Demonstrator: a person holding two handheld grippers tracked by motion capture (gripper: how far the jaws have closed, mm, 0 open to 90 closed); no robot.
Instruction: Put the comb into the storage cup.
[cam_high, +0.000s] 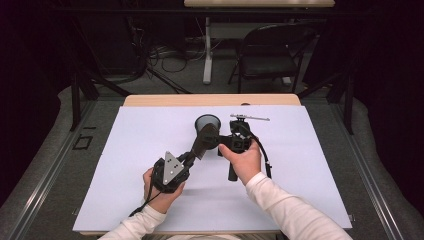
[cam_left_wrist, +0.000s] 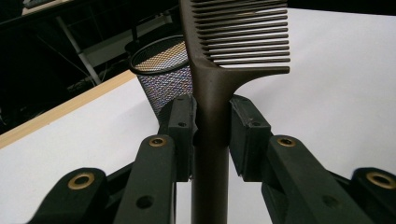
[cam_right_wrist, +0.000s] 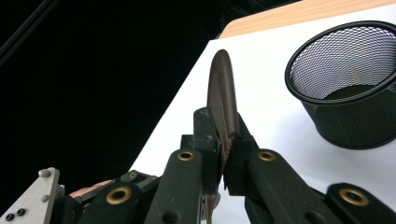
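A dark brown comb (cam_left_wrist: 243, 42) is held above the white-covered table by both grippers. My left gripper (cam_left_wrist: 212, 112) is shut on its handle, with the teeth fanning out just past the pads. My right gripper (cam_right_wrist: 223, 126) is shut on the toothed part of the comb (cam_right_wrist: 222, 88), which I see edge-on. In the high view the left gripper (cam_high: 201, 144) reaches up and to the right, and the right gripper (cam_high: 223, 144) meets it from the right at the comb (cam_high: 209, 134). A black mesh cup (cam_high: 207, 121) stands upright just beyond them.
The mesh cup (cam_right_wrist: 345, 84) stands open-topped on the white sheet (cam_high: 140, 150) near the table's far wooden edge (cam_high: 165, 100). A folding chair (cam_high: 270, 50) and cables are on the floor beyond the table.
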